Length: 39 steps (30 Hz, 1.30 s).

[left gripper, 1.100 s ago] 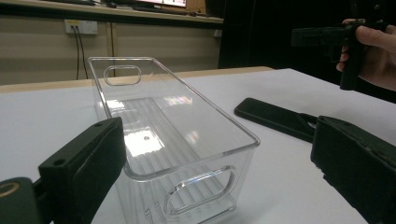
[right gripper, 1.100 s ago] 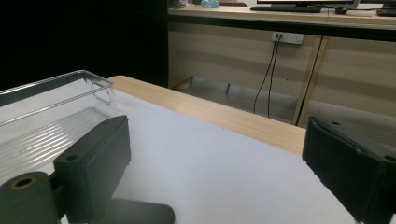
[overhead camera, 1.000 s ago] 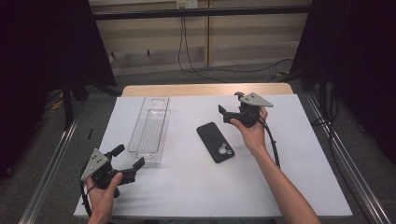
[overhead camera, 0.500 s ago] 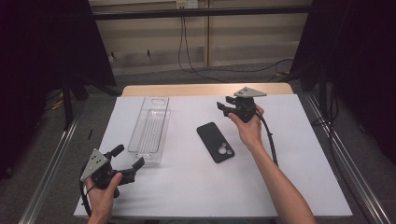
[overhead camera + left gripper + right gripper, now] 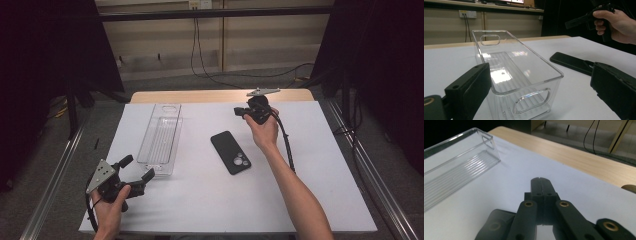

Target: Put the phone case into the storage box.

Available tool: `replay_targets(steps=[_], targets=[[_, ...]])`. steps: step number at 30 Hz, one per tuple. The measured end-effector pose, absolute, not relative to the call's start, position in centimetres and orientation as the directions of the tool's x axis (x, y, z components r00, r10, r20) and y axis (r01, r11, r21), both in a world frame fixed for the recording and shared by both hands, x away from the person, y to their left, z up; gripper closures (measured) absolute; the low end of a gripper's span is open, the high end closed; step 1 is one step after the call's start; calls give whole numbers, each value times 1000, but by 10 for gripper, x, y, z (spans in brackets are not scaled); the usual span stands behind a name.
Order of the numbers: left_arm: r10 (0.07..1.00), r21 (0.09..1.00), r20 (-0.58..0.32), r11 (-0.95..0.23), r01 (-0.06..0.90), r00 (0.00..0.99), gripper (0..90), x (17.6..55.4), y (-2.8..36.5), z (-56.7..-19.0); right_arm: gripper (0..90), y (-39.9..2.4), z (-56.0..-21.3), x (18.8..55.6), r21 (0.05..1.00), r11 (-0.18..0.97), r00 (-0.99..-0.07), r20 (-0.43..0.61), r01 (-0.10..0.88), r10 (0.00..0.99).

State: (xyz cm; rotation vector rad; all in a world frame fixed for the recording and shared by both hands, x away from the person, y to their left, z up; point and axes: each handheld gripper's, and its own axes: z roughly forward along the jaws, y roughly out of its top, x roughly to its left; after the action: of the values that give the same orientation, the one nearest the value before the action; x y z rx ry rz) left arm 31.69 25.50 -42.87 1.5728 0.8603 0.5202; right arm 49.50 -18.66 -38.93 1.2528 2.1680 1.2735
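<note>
Your right gripper [image 5: 241, 111] has lifted and swung away from the flat black smartphone [image 5: 230, 152] over the last second: it hung just above the phone's far end then, and it now sits higher and further back, toward the far edge of the white surface [image 5: 310, 185]. Its fingers [image 5: 541, 192] are pressed together with nothing between them, as the right gripper view makes plain. The phone itself has not moved; it lies camera-side up near the middle of the surface, well apart from both grippers. I read that as a release or a pull-back, not a carry, so the phone is yours to pick up again if it is meant for the bin.

Your left gripper [image 5: 136, 170] has held its place at the near left corner. Its fingers [image 5: 471, 85] are spread wide and empty, aimed at the near end of the long clear plastic bin [image 5: 161, 141], which stands just beyond them. The bin is upright, with nothing in it, and lies left of the phone with a clear gap between the two.

By count: one phone, one clear bin, two grippers. The bin has two cut-out handles, one at each end. A strip of bare wood [image 5: 210, 96] shows past the far edge of the white surface.
</note>
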Motion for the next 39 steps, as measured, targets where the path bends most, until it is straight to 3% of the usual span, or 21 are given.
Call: replay_targets(steps=[8,22,39], targets=[[769,972,-133,-21,233,625,34,317,256,-429,900,-172,-385,516,679,370,-602,133,634,788],[770,971,-134,-23,238,623,34,318,256,-429,900,-161,-405,534,463,460,-567,116,758,816],[769,971,-135,-24,239,625,34,318,256,-429,900,-150,-429,537,384,486,-558,98,785,824]])
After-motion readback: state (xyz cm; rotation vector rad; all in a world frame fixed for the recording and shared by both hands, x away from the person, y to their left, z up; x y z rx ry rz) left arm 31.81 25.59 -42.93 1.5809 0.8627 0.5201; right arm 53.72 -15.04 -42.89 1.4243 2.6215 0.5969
